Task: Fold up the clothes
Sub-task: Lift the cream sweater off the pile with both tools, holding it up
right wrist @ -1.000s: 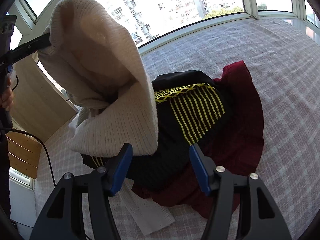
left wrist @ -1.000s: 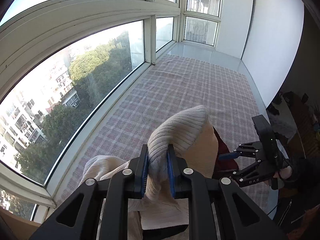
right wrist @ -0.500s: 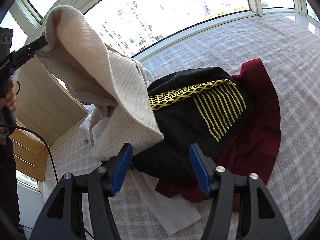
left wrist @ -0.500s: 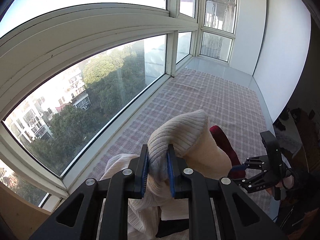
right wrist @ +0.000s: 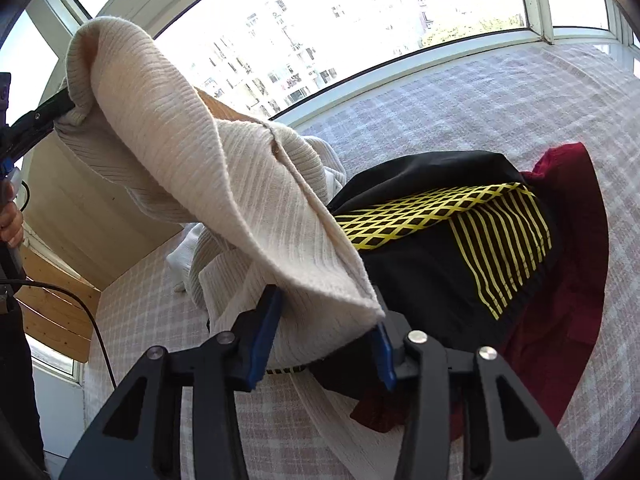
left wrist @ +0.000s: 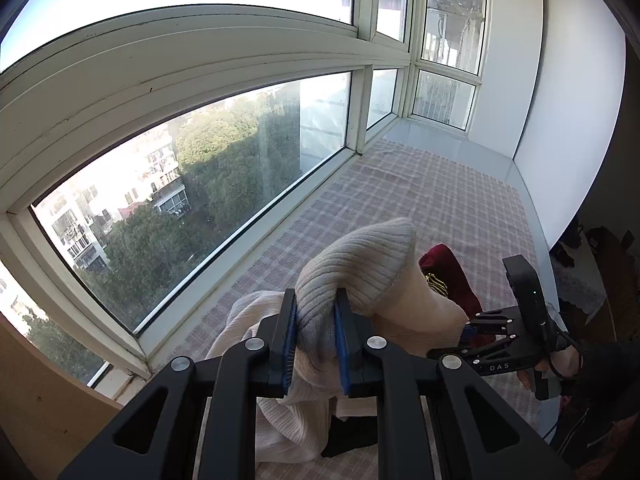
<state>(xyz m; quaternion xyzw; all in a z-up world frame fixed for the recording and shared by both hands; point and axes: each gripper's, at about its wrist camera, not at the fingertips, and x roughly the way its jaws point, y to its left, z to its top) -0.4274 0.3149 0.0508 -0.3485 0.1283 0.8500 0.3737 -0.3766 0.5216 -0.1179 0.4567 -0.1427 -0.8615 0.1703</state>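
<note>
A cream ribbed sweater (left wrist: 360, 264) hangs in the air above the checked cloth. My left gripper (left wrist: 316, 320) is shut on one bunched edge of it, and shows as a black arm at the far left of the right wrist view (right wrist: 66, 106). The sweater (right wrist: 192, 168) stretches from there down to my right gripper (right wrist: 324, 332). Its jaws are closing around the sweater's lower hem, still wide, with the pads not clearly pressing. In the left wrist view the right gripper (left wrist: 466, 332) sits at the sweater's right edge.
A black garment with yellow stripes (right wrist: 440, 264) lies on a dark red garment (right wrist: 572, 240) on the checked cloth (right wrist: 480, 100). Large windows (left wrist: 240, 160) run along its far side. A wooden panel (right wrist: 60, 200), a black cable (right wrist: 92, 320) and a person's hand (right wrist: 12, 220) are at the left.
The sweater has been lifted and drawn out between the two grippers. My right gripper has moved up to its hem, and the hem now lies between jaws that stand narrower.
</note>
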